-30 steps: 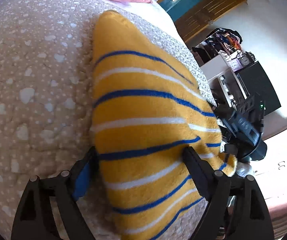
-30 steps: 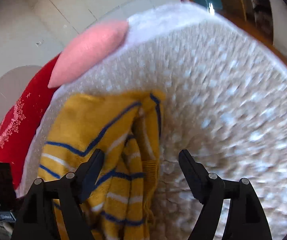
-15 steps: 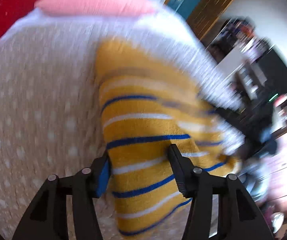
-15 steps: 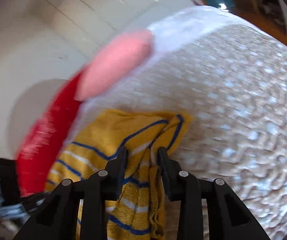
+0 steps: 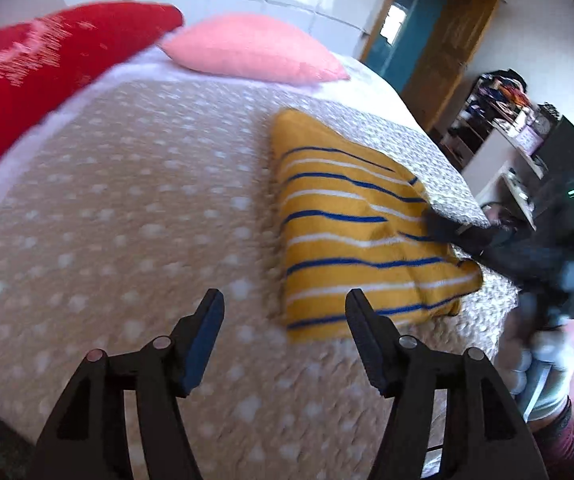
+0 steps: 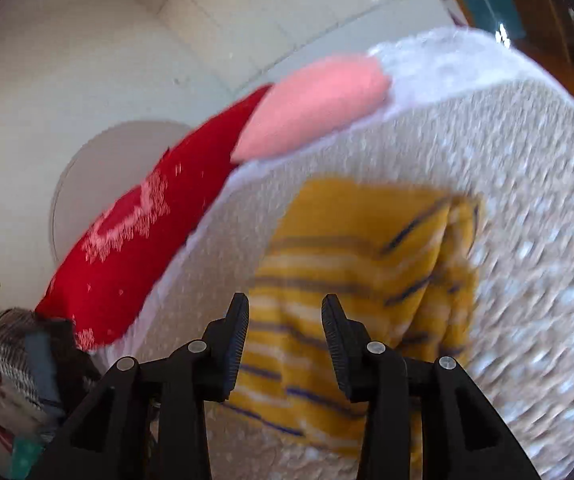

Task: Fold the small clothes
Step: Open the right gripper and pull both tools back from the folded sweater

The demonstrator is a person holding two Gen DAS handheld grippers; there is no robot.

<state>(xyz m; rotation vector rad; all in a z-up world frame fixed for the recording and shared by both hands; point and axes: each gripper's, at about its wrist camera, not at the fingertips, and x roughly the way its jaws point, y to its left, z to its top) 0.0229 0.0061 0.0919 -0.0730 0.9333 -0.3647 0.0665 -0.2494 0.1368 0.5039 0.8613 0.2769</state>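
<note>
The yellow striped garment [image 5: 351,240] lies folded on the spotted beige bedspread [image 5: 127,220], toward 2 o'clock from the left gripper [image 5: 283,312] in the left wrist view. A second ago that gripper straddled the cloth with its fingers spread to either side, and half a second ago they had narrowed over it; now it has pulled back and up, its fingers stand wide apart with nothing between them, and only the right fingertip overlaps the garment's near corner in the picture (touching or not, I cannot tell).

In the right wrist view the garment [image 6: 367,280] sits at 12 to 1 o'clock from the right gripper [image 6: 285,316]. Half a second ago its fingers were pinched close on a fold of the cloth; now they are parted by a moderate gap and hold nothing, with the striped fabric showing behind the gap (the frame is motion-blurred).

A pink pillow [image 5: 251,50] and a red pillow [image 5: 47,52] lie at the head of the bed, at 11 to 12 o'clock in the left view, more of them showing than before. The right gripper's dark body [image 5: 487,240] sits at 3 o'clock, at the garment's far edge.
</note>
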